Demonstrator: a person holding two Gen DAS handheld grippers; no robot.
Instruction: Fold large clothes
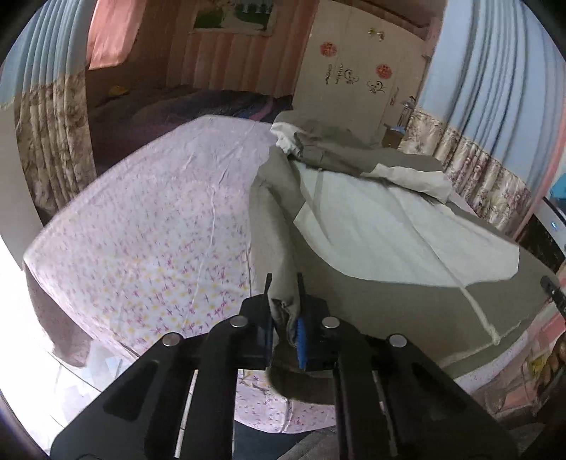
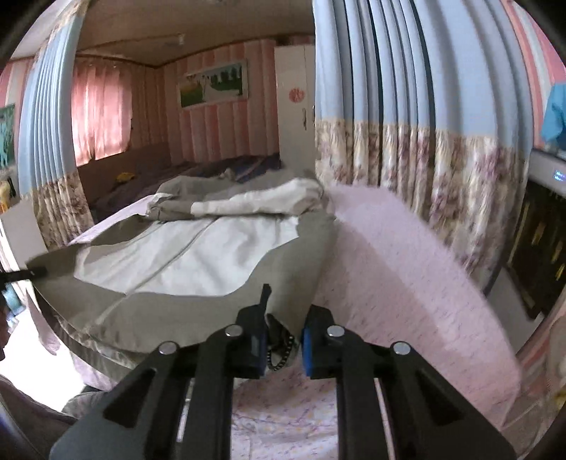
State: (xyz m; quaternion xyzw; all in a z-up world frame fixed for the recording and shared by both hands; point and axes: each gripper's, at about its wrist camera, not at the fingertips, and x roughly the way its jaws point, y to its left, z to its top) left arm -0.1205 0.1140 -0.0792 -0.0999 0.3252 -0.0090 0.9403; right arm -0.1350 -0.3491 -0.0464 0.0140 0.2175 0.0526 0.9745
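Khaki cloth fills both grips: the left gripper (image 1: 286,311) is clamped on a bunched corner of the jacket (image 1: 382,226), and the right gripper (image 2: 283,318) pinches the near hem on the jacket's right side. From the grippers the khaki-and-white garment runs lengthwise away to its far hood, lying on the pink floral bedsheet (image 1: 148,226), with curtains (image 2: 417,170) beyond.

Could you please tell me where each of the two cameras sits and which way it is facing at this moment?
Left wrist: rides on the left gripper, looking across the floral bedsheet; its jaws pinch the jacket at its near left corner.
Right wrist: rides on the right gripper, looking up the bed toward the curtain; its jaws hold the jacket's near right corner.
Shared: the jacket, the bedsheet, the wall picture, and each other's gripper tip at the frame edge.
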